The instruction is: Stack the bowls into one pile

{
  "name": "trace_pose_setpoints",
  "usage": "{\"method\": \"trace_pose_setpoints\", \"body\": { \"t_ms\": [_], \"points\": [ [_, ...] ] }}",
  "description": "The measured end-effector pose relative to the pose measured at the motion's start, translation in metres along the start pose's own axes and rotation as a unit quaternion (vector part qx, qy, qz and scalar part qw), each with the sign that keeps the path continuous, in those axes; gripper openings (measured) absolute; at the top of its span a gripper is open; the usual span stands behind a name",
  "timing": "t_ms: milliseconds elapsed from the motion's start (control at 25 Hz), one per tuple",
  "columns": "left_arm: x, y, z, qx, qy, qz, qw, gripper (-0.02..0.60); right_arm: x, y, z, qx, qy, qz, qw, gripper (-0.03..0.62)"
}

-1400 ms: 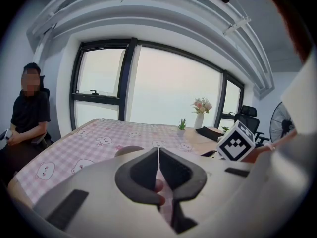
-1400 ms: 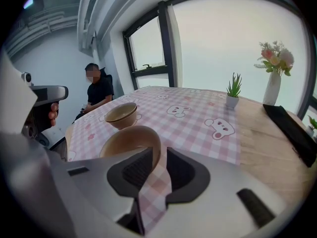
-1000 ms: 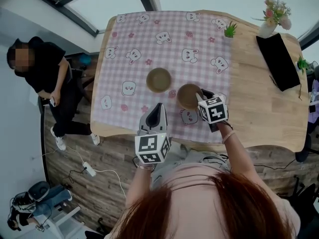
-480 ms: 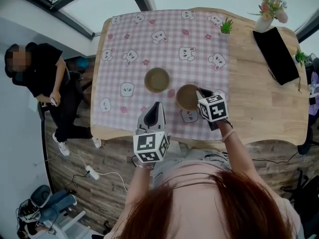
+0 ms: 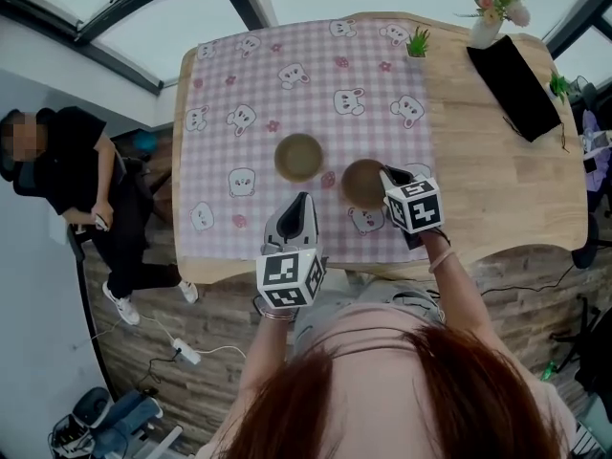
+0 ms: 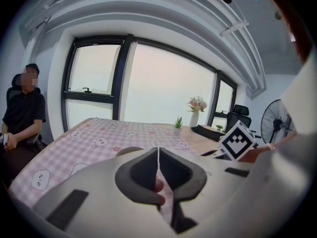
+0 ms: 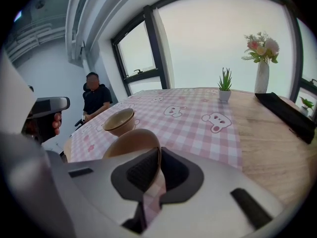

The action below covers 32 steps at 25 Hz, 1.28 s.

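Bowl nearest the person (image 5: 361,184) sits on the tabletop (image 5: 497,185) beside the other bowl (image 5: 299,157), rim pinched in the right claw (image 5: 385,173), left claw (image 5: 304,205) closed on nothing; lifted by one edge, it could tilt and slip.

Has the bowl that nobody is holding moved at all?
No. The free bowl sits just where it was, still left of the pink flower print on the tablecloth.
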<state>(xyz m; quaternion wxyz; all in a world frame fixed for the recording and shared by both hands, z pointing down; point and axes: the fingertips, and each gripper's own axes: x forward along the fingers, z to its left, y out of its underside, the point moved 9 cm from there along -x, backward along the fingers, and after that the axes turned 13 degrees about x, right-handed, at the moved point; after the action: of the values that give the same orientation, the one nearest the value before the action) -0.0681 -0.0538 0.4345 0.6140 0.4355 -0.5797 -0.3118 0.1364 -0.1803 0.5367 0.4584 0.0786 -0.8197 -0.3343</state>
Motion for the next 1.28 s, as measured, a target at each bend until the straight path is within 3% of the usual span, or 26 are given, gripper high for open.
{"method": "trace_pose_setpoints", "body": {
  "t_ms": [680,1280],
  "points": [
    [-0.006,-0.003,0.043,0.022,0.064,-0.009,0.9977,0.015,-0.024,-0.011,0.040,0.046,0.038,-0.039,0.997,0.015],
    [-0.006,0.002,0.078,0.039,0.098,-0.017,0.9943,0.015,-0.020,-0.019,0.078,0.060,0.041,-0.061,0.996,0.015]
  ]
}}
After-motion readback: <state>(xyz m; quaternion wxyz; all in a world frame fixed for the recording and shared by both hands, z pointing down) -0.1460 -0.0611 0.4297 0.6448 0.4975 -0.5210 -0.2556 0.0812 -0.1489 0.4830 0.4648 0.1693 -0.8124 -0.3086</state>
